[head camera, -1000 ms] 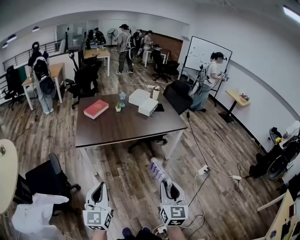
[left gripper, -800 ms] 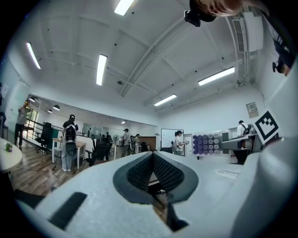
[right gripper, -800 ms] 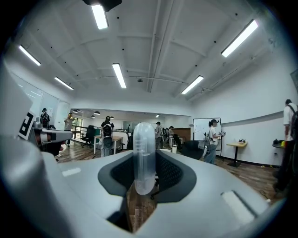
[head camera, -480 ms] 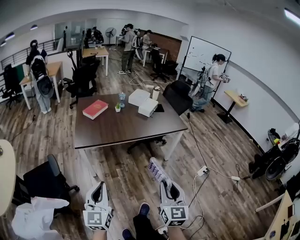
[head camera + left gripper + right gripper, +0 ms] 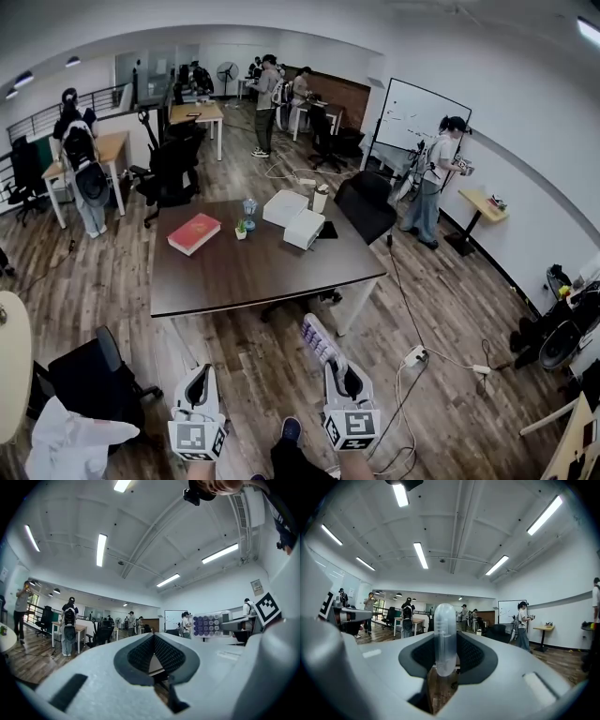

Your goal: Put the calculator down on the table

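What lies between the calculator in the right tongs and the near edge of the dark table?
Only bare wooden floor separates the calculator from the near edge of the table. The head view shows this.

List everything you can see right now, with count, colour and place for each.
table: one, dark brown, middle of the room
book: one, red, left part of the table
boxes: two, white, far side of the table
cup: one, pale, beside the boxes
office chairs: several, black, one near left, others behind the table
whiteboard: one, white, right wall
power strip: one, white, floor at right
people: several, standing by the far desks and the whiteboard
calculator: one, pale with purple keys, held in the right tool
left tool: one, pale grey, shut and empty
right tool: one, pale grey, shut on the calculator
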